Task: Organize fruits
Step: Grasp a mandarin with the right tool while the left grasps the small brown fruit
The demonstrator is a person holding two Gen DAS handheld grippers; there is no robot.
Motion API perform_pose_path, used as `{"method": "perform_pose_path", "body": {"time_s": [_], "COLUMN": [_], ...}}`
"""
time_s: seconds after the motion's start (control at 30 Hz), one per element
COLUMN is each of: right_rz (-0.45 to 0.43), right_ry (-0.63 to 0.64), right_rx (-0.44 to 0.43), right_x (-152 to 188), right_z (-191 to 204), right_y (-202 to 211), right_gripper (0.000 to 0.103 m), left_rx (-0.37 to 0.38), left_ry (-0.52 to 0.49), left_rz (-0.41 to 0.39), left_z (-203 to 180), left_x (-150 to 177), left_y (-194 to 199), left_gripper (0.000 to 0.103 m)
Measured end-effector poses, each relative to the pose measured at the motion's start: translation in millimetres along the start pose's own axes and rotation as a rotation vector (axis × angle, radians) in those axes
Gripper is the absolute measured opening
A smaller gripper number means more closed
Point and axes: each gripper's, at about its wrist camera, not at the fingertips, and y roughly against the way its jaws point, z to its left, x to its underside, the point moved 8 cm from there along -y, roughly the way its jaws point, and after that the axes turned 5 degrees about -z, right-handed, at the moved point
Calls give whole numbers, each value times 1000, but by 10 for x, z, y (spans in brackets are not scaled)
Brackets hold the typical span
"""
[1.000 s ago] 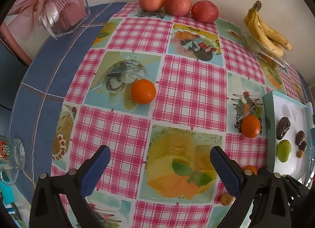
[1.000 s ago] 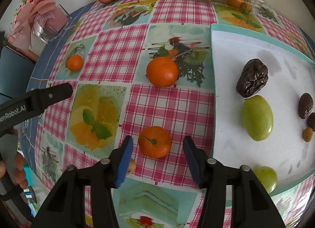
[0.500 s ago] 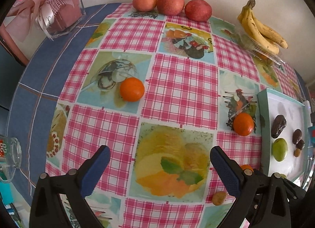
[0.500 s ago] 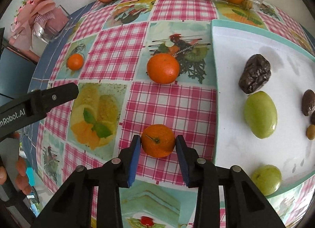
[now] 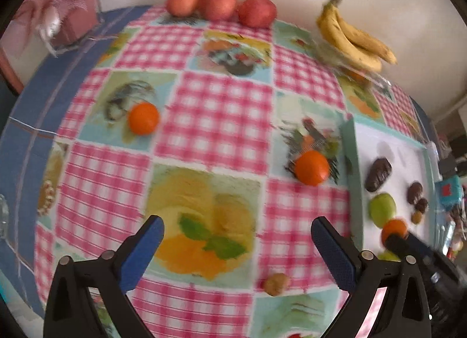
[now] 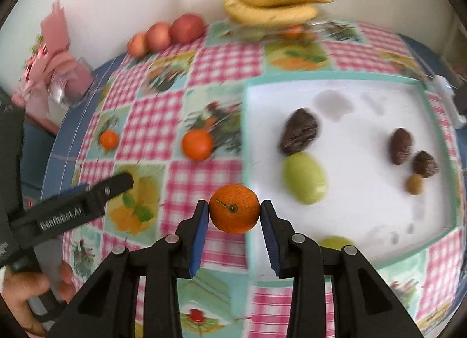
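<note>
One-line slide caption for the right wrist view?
Right gripper holds a mandarin at the near edge of the white tray.

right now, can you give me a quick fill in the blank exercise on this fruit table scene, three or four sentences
1. The right gripper is shut on a small round ____ mandarin.
2. The left gripper has its blue-padded jaws ____, holding nothing.
3. The row of three red apples lies against the white ____ at the back of the table.
4. The wrinkled dark brown date and the smooth green oval fruit lie on the white ____ with the teal rim.

Missing words: orange; open; wall; tray
</note>
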Motion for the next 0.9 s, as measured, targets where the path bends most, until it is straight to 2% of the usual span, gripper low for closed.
{"method": "perform_pose_path", "body": {"time_s": [0.03,0.1,0.17,0.3,0.47,0.6,0.87,0.9], "right_rz": [-9,-29,-40,-46,-45,-55,-64,-65], "right_ry": [-17,-64,-106,-161,-188,-197,-225,-229], "right_rx": [4,12,19,5,-27,-49,-70,-72], "right_x": [-6,-33,-55,-79,-89,-110,-111,-115], "right_z": [-67,-259,-417,-572,-618,-625,-694,-706], "right_y": [30,104,145,171,190,228,278,283], "right_gripper": [38,38,38,38,38,38,38,38], "left_rx": [6,13,11,16,38,20,23,23], "left_ry": [-16,-48,-82,-130,-167,-179,-177,-180], "left_rz": [11,32,50,69,101,120,123,120], "left_z": [-60,-171,-249,-363,-436,-404,-369,-367], "left_x": [51,149,223,368,600,754,880,887], "left_y": [-24,-60,-87,-93,-108,-138,-141,-134], "left_gripper": [96,85,82,67,55,46,24,24]}}
